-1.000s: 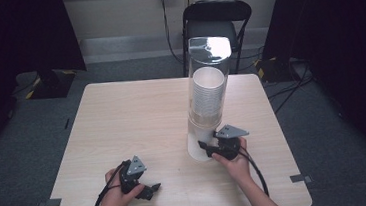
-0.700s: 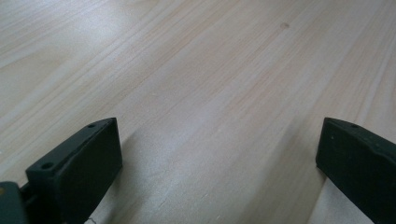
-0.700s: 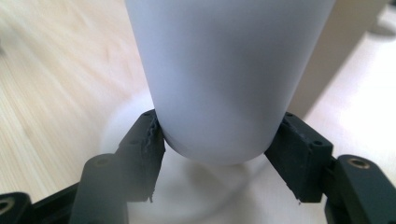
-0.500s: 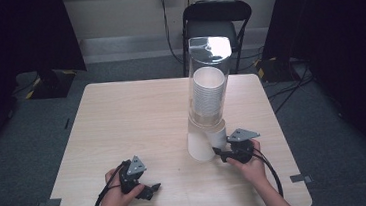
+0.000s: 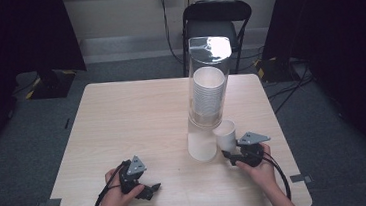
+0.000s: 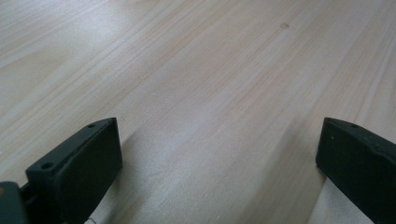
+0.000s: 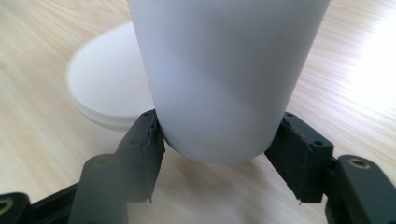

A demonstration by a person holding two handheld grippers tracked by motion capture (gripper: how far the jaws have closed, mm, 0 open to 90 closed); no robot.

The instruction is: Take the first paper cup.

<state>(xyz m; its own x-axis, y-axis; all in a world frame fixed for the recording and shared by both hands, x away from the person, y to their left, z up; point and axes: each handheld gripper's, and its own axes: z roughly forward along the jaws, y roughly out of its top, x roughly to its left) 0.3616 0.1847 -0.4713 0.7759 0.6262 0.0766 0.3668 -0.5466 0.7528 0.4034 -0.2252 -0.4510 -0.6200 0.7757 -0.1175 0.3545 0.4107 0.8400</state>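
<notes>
A tall clear dispenser tube (image 5: 209, 88) holding a stack of white cups stands on its white base (image 5: 202, 146), right of the table's middle. Just right of the base, a single white cup (image 5: 225, 134) is upright, with my right gripper (image 5: 228, 155) shut on its lower part. In the right gripper view the two jaws press against both sides of the cup (image 7: 224, 70) near its bottom, and the dispenser's base (image 7: 107, 88) lies behind on the left. My left gripper (image 5: 151, 190) rests near the front left of the table, open, with bare wood between its jaws (image 6: 217, 154).
The light wooden table (image 5: 122, 118) has wide bare room on its left and far side. A black folding chair (image 5: 218, 17) stands behind the far edge. Cables trail from both grippers toward the front edge.
My right gripper has drawn back to the right and toward the front edge with the white cup, which now stands apart from the dispenser's base. The left gripper has not moved.
</notes>
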